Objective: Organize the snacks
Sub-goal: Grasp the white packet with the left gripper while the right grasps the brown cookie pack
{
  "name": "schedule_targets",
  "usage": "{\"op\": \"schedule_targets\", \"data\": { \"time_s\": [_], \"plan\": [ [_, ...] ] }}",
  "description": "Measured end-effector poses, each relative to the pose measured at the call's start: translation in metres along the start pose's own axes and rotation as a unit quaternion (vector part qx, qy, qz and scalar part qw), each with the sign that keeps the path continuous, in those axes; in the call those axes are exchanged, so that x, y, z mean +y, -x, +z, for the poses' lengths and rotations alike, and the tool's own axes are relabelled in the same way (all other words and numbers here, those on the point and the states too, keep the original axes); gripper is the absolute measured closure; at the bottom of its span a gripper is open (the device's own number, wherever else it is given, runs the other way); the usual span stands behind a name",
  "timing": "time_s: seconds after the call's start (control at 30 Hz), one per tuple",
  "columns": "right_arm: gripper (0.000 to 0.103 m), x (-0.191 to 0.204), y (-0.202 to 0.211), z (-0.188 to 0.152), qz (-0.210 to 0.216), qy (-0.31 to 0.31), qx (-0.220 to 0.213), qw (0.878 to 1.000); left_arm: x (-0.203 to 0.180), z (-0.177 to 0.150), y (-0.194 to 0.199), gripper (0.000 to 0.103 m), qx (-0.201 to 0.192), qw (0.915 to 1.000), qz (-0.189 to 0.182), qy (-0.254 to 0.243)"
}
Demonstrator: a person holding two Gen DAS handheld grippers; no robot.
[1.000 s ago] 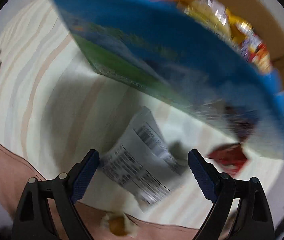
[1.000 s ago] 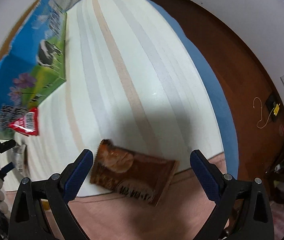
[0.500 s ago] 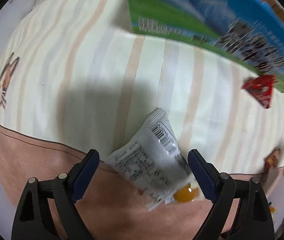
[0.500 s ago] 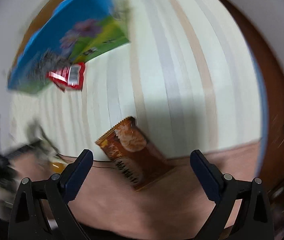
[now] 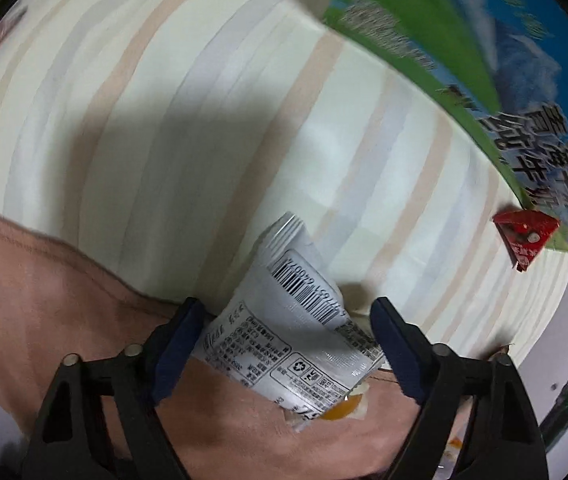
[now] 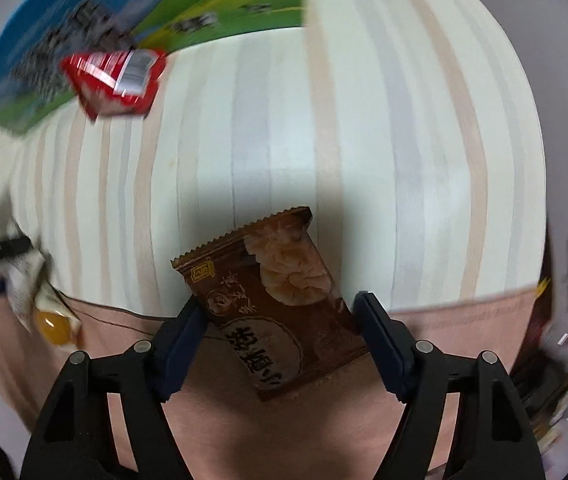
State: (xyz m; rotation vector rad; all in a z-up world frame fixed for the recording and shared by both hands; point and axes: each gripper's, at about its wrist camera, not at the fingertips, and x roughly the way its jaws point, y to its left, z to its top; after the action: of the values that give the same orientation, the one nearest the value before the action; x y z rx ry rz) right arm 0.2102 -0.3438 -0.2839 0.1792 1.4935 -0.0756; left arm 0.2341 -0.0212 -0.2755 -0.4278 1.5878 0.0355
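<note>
Left gripper: the jaws have just been closing, and a white snack packet with a barcode and printed panel lies between them. Both blue pads meet the packet's edges, so the gripper is clamped on it. The packet's crimped end points away from the tool; its near end, with an orange patch, sits between the arms. It lies across the seam where the striped cloth meets a pink cloth.

Ahead and to the right of this gripper lies a small red triangular packet, just beside the edge of a blue and green milk carton box.

Right gripper: the jaws have just been closing around a brown pastry packet. The left pad touches the packet's edge; the right pad stands at its other edge, and contact appears made there also. The serrated end points away from the tool.

Ahead and to the left of this gripper lies a red packet, against the blurred box. The left gripper's white packet shows at far left.
</note>
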Motion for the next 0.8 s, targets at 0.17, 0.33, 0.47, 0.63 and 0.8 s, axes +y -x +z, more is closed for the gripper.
{"op": "schedule_targets", "data": {
  "time_s": [0.17,0.33,0.47,0.63,0.8],
  "plan": [
    [0.020,-0.022,0.000,-0.012,0.103,-0.052,0.050,0.992,-0.060,-0.004,0.004,0.027,-0.039,0.9821,0.064,-0.173],
    [0.011,-0.029,0.014,-0.010,0.102,-0.058,0.037,0.992,-0.056,0.007,0.035,0.026,-0.054,0.9888,0.048,-0.131],
    [0.010,-0.034,0.022,-0.024,0.101,-0.057,0.029,0.993,-0.010,0.014,0.063,0.026,-0.053,0.9983,-0.025,0.000],
    [0.010,-0.010,0.004,-0.031,0.094,-0.044,0.031,0.994,0.034,0.009,0.032,0.026,0.047,0.9814,-0.115,0.146],
    [0.010,0.008,-0.004,-0.030,0.074,-0.027,0.023,0.997,0.022,0.033,-0.003,0.026,0.086,0.9621,-0.150,0.211]
  ]
}}
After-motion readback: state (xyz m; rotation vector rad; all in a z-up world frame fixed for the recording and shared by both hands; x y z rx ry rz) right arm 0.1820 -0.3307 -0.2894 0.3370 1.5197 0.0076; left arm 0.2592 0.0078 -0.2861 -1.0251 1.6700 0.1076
